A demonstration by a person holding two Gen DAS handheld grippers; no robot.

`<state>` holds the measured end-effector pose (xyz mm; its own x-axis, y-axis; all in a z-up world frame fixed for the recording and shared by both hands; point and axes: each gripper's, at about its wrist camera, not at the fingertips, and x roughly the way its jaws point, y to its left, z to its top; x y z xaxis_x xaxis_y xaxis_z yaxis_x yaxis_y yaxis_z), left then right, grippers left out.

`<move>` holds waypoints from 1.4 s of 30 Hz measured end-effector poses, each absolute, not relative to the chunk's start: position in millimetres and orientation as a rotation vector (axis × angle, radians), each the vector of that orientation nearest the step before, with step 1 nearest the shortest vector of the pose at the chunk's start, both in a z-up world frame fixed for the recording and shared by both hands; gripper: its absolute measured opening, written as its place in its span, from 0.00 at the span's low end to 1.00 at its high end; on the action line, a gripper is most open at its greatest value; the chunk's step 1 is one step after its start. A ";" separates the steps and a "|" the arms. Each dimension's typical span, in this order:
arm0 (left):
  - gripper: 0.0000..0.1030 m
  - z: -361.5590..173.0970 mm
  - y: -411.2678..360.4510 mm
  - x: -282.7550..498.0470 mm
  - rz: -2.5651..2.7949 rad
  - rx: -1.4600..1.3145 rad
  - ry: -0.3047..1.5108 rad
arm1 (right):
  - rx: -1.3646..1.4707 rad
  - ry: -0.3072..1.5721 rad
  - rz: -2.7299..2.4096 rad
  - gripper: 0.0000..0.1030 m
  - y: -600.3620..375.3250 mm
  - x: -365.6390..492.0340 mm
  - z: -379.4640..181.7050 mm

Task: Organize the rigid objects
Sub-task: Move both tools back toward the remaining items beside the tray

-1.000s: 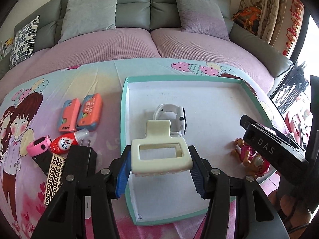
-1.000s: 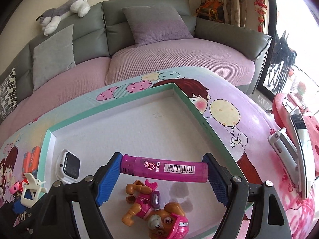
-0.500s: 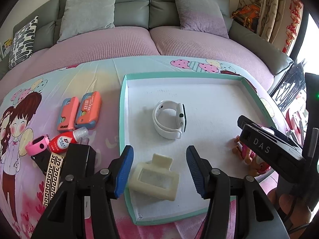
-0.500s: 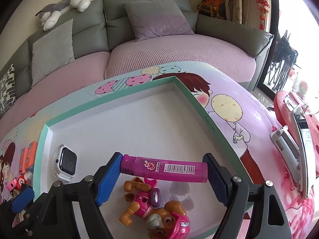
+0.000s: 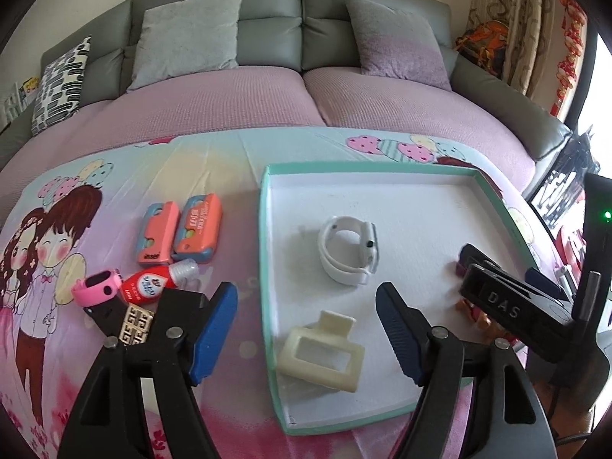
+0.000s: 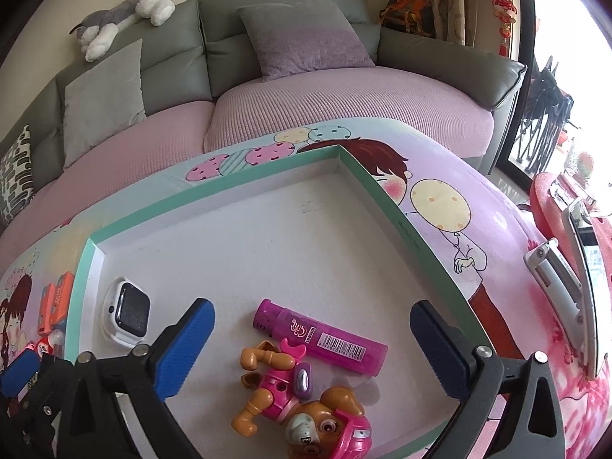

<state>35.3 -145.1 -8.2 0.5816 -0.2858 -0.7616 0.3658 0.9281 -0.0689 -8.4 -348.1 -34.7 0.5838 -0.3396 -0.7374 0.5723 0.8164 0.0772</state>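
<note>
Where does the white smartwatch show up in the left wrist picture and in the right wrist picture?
Left wrist view: the white smartwatch lies near the middle of the picture, in the tray, beyond the cream hair clip.
Right wrist view: it lies at lower left, in the tray's left part, screen facing the camera.
Shared landmark: the tray's green rim shows in both views, as do the two orange cases outside its left wall.

Cream hair clip lies flat in the tray between the left gripper's open jaws; magenta lighter lies flat between the right gripper's.
</note>
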 end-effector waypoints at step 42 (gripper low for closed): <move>0.97 3.9 54.2 58.0 0.120 -0.128 0.853 | 0.163 0.667 -0.044 1.00 -204.2 27.7 -6.1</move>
